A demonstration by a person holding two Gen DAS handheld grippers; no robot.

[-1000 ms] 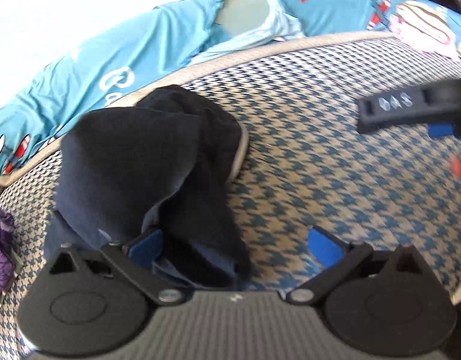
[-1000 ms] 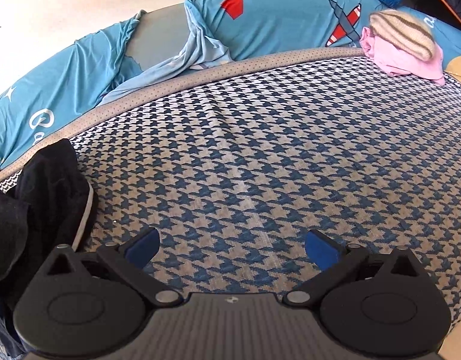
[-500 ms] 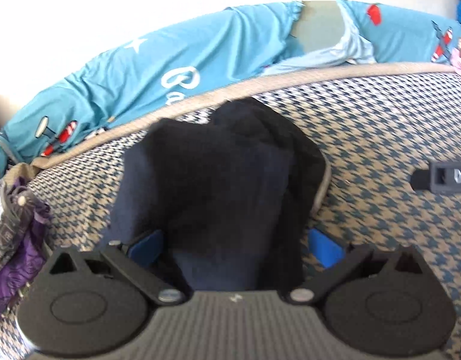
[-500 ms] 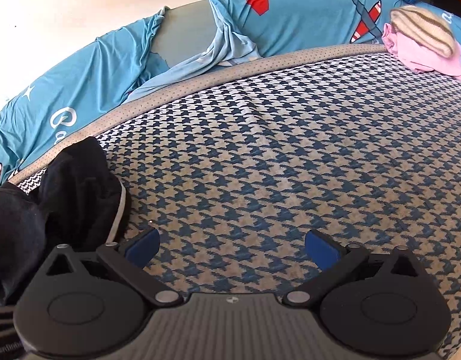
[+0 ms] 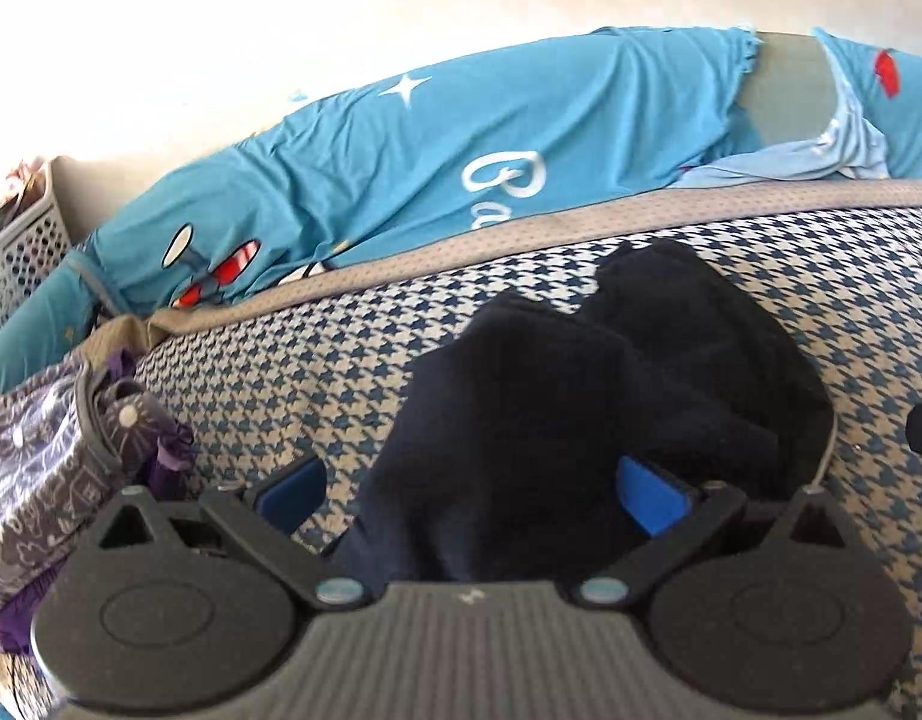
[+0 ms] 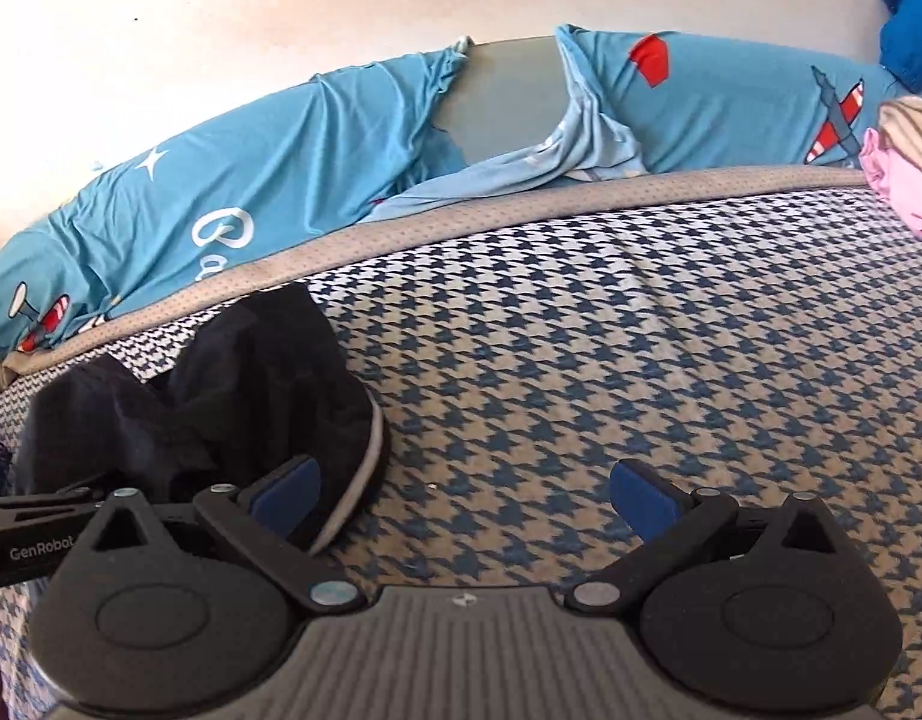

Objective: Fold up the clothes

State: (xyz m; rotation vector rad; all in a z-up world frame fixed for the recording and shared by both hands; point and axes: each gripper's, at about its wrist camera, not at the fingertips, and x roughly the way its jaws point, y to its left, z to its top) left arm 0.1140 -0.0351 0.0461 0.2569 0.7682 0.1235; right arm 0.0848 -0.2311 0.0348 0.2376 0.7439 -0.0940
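Observation:
A crumpled dark navy garment [image 5: 581, 396] with a grey trimmed edge lies on the houndstooth bedcover [image 5: 293, 384]. My left gripper [image 5: 470, 495] is open and low over it, its near edge lying between the blue pads without being pinched. In the right wrist view the same garment [image 6: 233, 384] sits at the left. My right gripper [image 6: 464, 492] is open just right of it; its left pad [image 6: 287, 492] overlaps the grey trim, and bare bedcover [image 6: 641, 348] lies between the fingers. The left gripper's black body [image 6: 23, 531] shows at the left edge.
Teal patterned bedding [image 5: 461, 168] runs along the far side by a pale wall. A purple patterned bundle [image 5: 53, 468] lies at the left, with a white perforated basket [image 5: 17, 246] behind it. Pink and striped clothes [image 6: 905, 162] sit far right. Open bedcover spreads to the right.
My left gripper has swung left, so the dark garment now sits right of centre between its fingers. My right gripper has moved left, closer to the garment. Both stayed open.

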